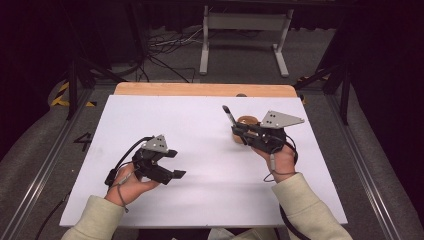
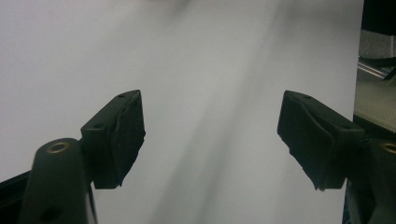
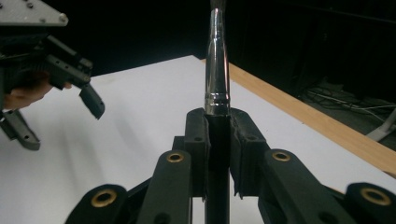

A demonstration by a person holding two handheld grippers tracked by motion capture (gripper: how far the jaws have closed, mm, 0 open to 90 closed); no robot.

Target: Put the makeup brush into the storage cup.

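Holding a slim metal tool (image 3: 217, 70) upright, my right gripper (image 3: 218, 135) has its fingers clamped on the shaft, above the desk (image 1: 200, 125) beside a brown round holder (image 1: 246, 121). My left gripper (image 2: 210, 135) hangs wide open and empty over bare desk, so I judge the pick-up done and placement left.

The table (image 1: 200, 130) lies bare across its left, middle and near parts, so a hand could pass freely there. The left gripper (image 1: 175, 164) hangs wide apart over the near left. At the far right, the right gripper (image 1: 235, 129), its metal-handled tool (image 1: 229, 116) slanting up, and a brown round object (image 1: 246, 121) just behind crowd the way.
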